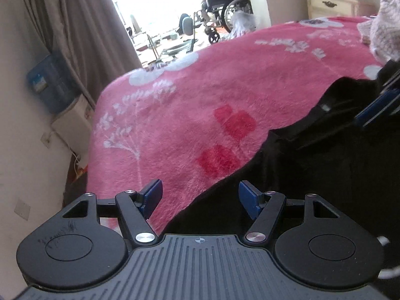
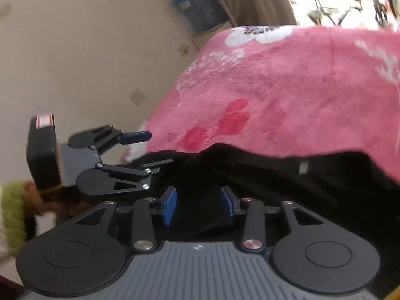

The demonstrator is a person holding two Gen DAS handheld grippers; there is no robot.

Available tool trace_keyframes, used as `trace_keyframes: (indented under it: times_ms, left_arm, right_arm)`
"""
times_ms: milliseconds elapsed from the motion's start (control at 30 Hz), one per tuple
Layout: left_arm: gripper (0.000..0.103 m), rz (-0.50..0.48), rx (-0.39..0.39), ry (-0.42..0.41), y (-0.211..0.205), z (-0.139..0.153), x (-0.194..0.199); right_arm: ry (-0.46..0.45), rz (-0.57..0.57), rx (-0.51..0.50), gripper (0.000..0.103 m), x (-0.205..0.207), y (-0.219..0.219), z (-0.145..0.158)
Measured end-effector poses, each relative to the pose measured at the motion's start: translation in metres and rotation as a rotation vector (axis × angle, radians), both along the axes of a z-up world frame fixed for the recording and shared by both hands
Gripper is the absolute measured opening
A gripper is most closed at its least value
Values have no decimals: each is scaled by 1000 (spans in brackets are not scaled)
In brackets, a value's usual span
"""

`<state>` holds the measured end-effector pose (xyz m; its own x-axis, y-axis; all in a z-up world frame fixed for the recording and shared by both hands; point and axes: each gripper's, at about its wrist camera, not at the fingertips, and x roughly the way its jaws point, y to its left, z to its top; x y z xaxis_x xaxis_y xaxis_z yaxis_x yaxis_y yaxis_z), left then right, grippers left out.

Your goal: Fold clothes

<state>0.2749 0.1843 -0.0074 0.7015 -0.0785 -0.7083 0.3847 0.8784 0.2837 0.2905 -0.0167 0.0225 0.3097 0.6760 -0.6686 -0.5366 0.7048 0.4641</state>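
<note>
- The black clothes [image 1: 312, 165] lie in a messy heap on the pink blanket [image 1: 200, 95], near the bed's close edge.
- My left gripper [image 1: 200, 197] has its fingers spread wide, holding nothing.
- My right gripper [image 2: 198, 205] is spread too, just above the cloth.
- I think no fold is made yet.

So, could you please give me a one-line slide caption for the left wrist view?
Open left tool poised over the black garment's edge on a pink floral blanket.
</note>
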Motion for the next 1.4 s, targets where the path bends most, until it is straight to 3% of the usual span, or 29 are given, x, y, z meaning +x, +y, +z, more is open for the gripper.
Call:
trace_keyframes:
  times_ms: [233, 333, 433, 500, 567, 667, 900, 1100, 1233, 1267, 1300, 1400]
  left_arm:
    - [66, -143, 33, 2, -12, -11, -3]
    - [61, -207, 83, -14, -19, -14, -6]
    - [48, -243, 98, -23, -24, -16, -8]
    - [25, -249, 91, -27, -27, -17, -10]
    - [11, -246, 102, -46, -31, -21, -14]
    - [2, -227, 126, -82, -35, -25, -19]
    - [1, -97, 61, -118, -22, -15, -5]
    - [4, -47, 100, -126, -31, -33, -1]
    - [8, -1, 62, -111, -28, -26, 0]
    - [14, 11, 42, -103, -26, -22, 1]
    - [23, 24, 23, -100, -23, -20, 3]
    - [30, 81, -56, -68, -11, -15, 13]
  right_arm:
    - [-155, 154, -126, 42, -1, 11, -22]
    - [-207, 203, -170, 42, -4, 23, -28]
    - [-245, 208, -188, 40, -3, 33, -32]
    - [-261, 205, -206, 34, -5, 38, -33]
    - [-278, 201, -224, 11, -8, 39, -32]
    - [-314, 167, -222, 3, -14, 33, -25]
    - [-320, 50, -192, 3, -14, 21, -29]
    - [-299, 14, -242, 5, -11, 26, -43]
    - [-289, -9, -225, 25, -9, 17, -36]
    - [-286, -21, -214, 30, -8, 13, -35]
    - [-284, -31, -208, 31, -6, 11, -34]
    - [-267, -66, -214, 34, -1, 12, -39]
